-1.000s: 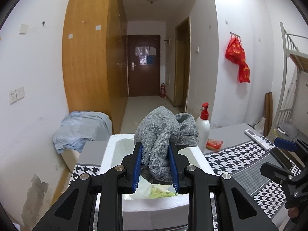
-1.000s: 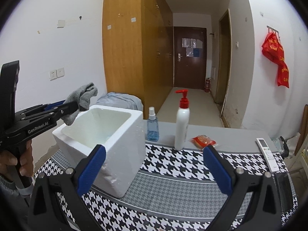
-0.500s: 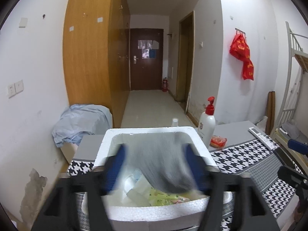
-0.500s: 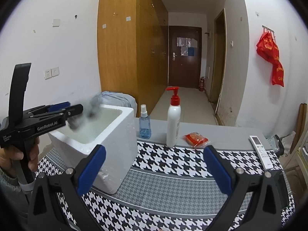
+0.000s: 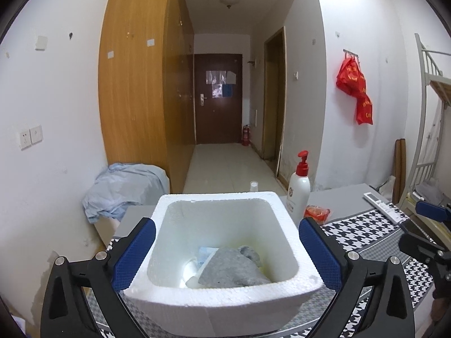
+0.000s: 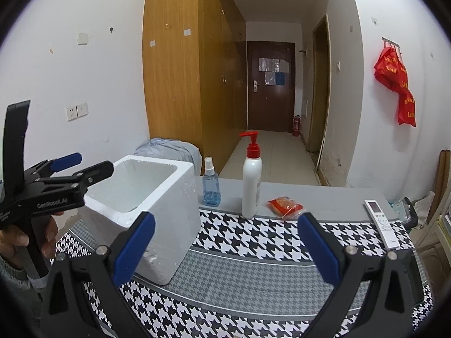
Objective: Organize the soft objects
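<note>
while your left gripper (image 5: 227,249) hangs over the white foam box (image 5: 222,295) with its jaws spread wide and nothing between them, the grey cloth (image 5: 234,267) lies at the bottom of the box, on top of some pale packets you can only partly see. your right gripper (image 6: 225,246) is also wide open and empty, held above the houndstooth cover of the desk (image 6: 253,267), well to the right of the box. behind it stand a blue spray bottle (image 6: 211,186) and a white pump bottle (image 6: 251,180), with a red packet (image 6: 284,205) and a remote (image 6: 380,222) further right
</note>
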The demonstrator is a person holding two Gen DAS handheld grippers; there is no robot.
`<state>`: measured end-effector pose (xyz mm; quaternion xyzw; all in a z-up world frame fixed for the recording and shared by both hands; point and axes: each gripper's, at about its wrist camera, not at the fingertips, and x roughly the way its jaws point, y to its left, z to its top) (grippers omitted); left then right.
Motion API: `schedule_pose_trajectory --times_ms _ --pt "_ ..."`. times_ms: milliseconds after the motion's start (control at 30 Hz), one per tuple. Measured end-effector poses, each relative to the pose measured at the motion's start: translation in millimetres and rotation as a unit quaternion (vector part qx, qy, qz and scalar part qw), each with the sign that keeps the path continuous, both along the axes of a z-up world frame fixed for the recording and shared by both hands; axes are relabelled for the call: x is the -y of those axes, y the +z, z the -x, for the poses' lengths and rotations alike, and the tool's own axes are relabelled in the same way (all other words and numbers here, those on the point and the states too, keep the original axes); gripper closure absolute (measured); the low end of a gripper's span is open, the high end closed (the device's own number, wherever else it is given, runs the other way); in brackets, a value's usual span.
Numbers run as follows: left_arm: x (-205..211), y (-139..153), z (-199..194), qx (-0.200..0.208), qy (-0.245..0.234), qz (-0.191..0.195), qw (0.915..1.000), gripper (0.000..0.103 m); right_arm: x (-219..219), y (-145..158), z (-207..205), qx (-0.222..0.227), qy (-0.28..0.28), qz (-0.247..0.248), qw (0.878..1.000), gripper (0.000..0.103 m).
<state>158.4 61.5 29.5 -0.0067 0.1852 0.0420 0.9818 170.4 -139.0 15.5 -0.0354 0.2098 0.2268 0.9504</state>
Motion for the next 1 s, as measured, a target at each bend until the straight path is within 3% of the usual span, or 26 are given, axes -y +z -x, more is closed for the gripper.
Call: schedule_pose_trajectory --times_ms 300,1000 --pt "12 6 25 0.012 0.000 -0.003 0.9999 0.001 5 3 5 0.001 0.011 -0.009 1.000 0.001" --pt "36 17 84 0.046 0.008 -0.002 0.9989 0.001 18 20 52 0.053 0.023 -0.007 0.998 0.001"
